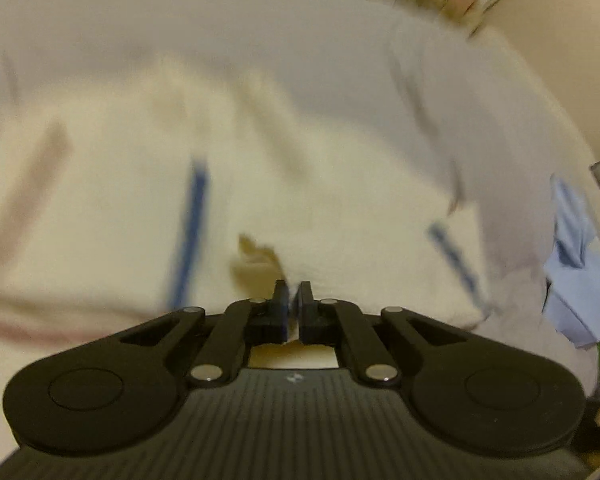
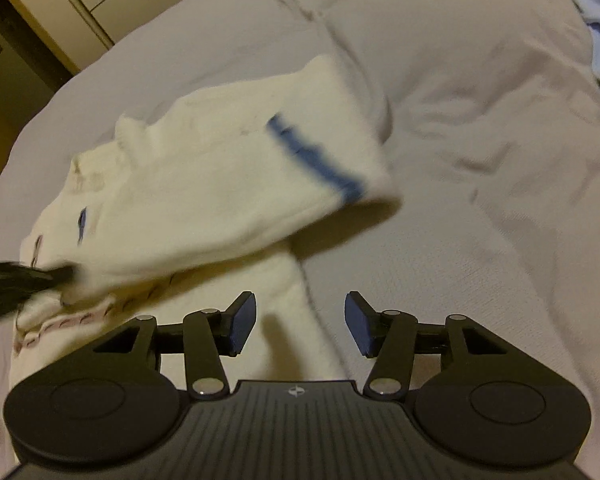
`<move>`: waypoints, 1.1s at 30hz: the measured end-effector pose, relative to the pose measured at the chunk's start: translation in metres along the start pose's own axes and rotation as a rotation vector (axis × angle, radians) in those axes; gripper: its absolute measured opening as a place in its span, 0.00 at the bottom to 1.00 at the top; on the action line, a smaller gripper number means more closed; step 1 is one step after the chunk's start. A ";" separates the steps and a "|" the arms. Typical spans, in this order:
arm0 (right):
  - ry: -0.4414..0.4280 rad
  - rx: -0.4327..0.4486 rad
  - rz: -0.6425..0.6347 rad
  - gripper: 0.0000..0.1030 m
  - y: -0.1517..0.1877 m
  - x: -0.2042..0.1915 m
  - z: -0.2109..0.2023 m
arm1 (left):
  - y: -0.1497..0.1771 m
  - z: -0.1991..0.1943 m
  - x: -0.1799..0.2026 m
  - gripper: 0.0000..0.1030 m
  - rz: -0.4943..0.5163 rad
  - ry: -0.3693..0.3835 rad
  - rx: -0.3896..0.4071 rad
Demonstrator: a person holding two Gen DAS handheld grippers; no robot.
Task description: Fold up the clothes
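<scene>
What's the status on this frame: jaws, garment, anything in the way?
Left gripper jaws shut on white garment edge. Right gripper jaws open, empty, above the bedsheet. Garment part-folded, blue stripe up. Light blue cloth off to the side, not blocking.

Wrinkled pale bedsheet (image 2: 480,128), cream garment (image 2: 204,184) lying on it

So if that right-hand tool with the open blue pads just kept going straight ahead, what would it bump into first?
Probably the white garment: its lower edge lies on the bed directly ahead of the right tool, between the open pads. The grey bedsheet sits just to the right; depth is hard to judge.
</scene>
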State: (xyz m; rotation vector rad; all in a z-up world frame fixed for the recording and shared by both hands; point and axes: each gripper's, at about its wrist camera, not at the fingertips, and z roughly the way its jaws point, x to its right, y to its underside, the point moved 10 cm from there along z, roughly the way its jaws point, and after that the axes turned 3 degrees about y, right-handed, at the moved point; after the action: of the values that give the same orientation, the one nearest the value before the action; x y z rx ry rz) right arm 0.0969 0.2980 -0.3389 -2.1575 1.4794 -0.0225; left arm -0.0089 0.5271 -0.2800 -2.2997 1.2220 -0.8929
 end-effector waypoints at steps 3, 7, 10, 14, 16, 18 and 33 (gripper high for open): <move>-0.003 0.020 -0.037 0.51 -0.006 -0.007 -0.001 | -0.025 -0.043 -0.047 0.02 0.055 -0.171 0.099; 0.004 0.028 -0.138 0.51 -0.010 -0.028 0.008 | -0.010 -0.034 -0.122 0.02 0.011 -0.308 0.002; 0.023 0.021 -0.198 0.48 -0.011 -0.038 0.015 | 0.013 -0.017 -0.135 0.02 0.025 -0.331 -0.070; 0.048 0.011 -0.277 0.47 -0.012 -0.052 0.025 | 0.021 -0.025 -0.134 0.02 0.051 -0.342 -0.031; 0.060 0.006 -0.316 0.47 -0.013 -0.058 0.030 | 0.025 -0.023 -0.139 0.03 0.060 -0.361 -0.036; 0.073 -0.017 -0.327 0.47 -0.010 -0.057 0.035 | 0.035 -0.004 -0.146 0.04 0.095 -0.413 -0.103; 0.044 0.039 -0.352 0.33 -0.040 -0.072 0.048 | 0.002 -0.003 -0.096 0.18 0.176 -0.294 -0.069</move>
State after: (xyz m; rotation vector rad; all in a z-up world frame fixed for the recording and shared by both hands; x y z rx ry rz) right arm 0.1165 0.3910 -0.3445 -2.3702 1.0949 -0.2214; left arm -0.0528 0.6060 -0.3129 -2.2349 1.3138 -0.4398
